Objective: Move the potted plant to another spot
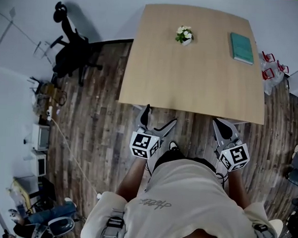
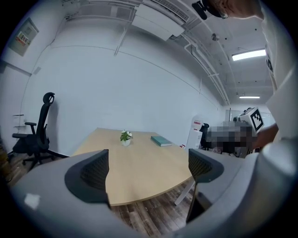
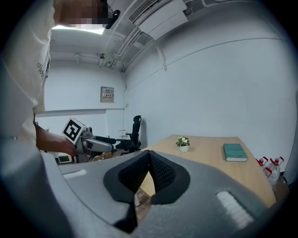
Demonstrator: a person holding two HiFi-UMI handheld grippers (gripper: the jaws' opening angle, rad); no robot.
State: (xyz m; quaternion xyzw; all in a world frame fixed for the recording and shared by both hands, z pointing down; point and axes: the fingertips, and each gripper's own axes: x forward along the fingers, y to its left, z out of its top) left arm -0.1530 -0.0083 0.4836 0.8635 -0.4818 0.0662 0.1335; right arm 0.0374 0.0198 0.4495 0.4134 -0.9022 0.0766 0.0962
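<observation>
A small potted plant [image 1: 183, 35] with white flowers in a white pot stands upright near the far edge of the wooden table [image 1: 190, 83]. It also shows far ahead in the left gripper view [image 2: 125, 136] and the right gripper view [image 3: 183, 142]. Both grippers hover below the table's near edge, close to the person's body and well short of the plant. My left gripper [image 1: 160, 117] is open, its jaws wide apart [image 2: 149, 169] with nothing between them. My right gripper [image 1: 221, 127] is shut, its pads meeting at the tips [image 3: 149, 155] and holding nothing.
A teal book [image 1: 241, 47] lies flat on the table's far right. A black office chair [image 1: 70, 51] stands on the wooden floor to the left. Red-capped bottles [image 1: 269, 67] sit beside the table's right edge. Boxes and clutter line the left wall.
</observation>
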